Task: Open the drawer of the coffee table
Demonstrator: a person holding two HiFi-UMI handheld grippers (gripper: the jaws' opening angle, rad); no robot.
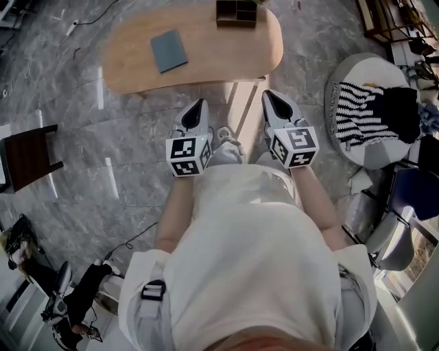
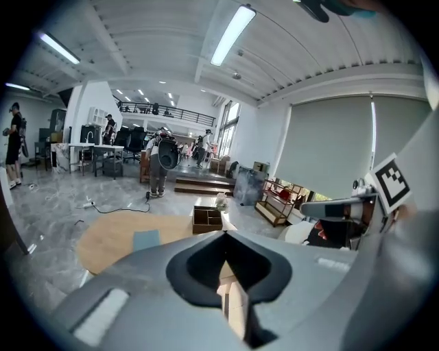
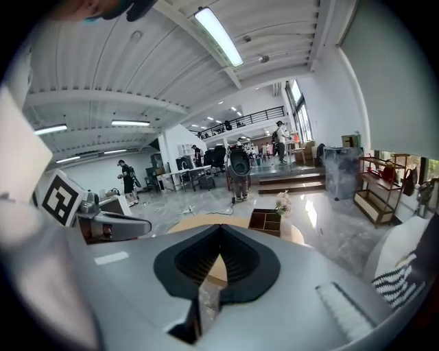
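Legible markings: none found
We find no word, number, brand or sign that can be read in any view; the left marker cube (image 1: pixel 188 156) and the right marker cube (image 1: pixel 295 146) carry only black-and-white square patterns, and the blue-grey pad (image 1: pixel 169 50) on the coffee table (image 1: pixel 130 72) shows a plain face

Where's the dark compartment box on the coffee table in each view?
Head view: compartment box, top centre, at the table's far edge.
Left gripper view: compartment box, near centre, slightly left.
Right gripper view: compartment box, right of centre.
Shared landmark: the oval coffee table beneath it.
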